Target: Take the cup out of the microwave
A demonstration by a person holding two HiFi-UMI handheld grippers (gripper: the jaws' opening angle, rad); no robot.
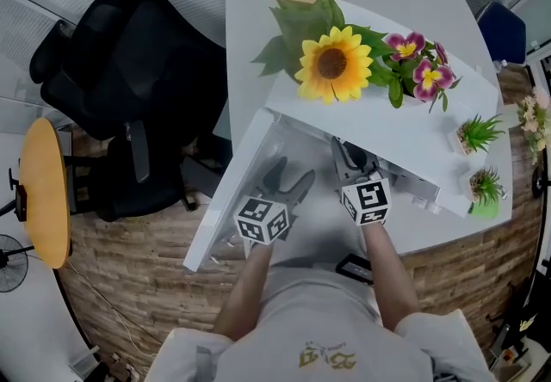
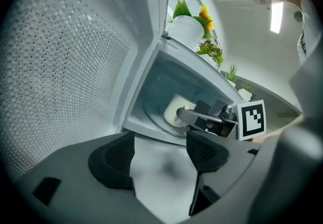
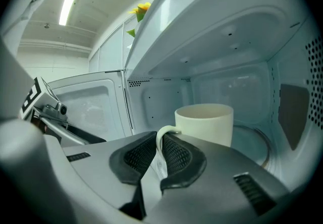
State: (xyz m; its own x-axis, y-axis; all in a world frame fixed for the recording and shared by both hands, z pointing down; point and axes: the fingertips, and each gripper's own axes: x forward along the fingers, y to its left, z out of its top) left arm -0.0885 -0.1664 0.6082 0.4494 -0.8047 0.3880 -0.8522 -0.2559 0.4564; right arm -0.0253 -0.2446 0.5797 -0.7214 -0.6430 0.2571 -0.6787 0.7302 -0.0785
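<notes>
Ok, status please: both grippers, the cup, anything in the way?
Right gripper shut on handle of cup, inside microwave. Left gripper open, empty. The door open, nothing blocking.

There is one microwave [image 1: 405, 138], and one cup [image 3: 204, 123] stands in it. Two claws are in view: the left claw [image 1: 289, 176] and the right claw [image 1: 349, 158]. On top of the microwave there is one sunflower [image 1: 332, 64], at least two purple-pink blooms [image 1: 430, 76] and two small potted plants [image 1: 479, 132]. Beside the counter [image 1: 448, 230] there is one black office chair [image 1: 129, 88], one round wooden tabletop [image 1: 43, 191] and one fan [image 1: 10, 260].
</notes>
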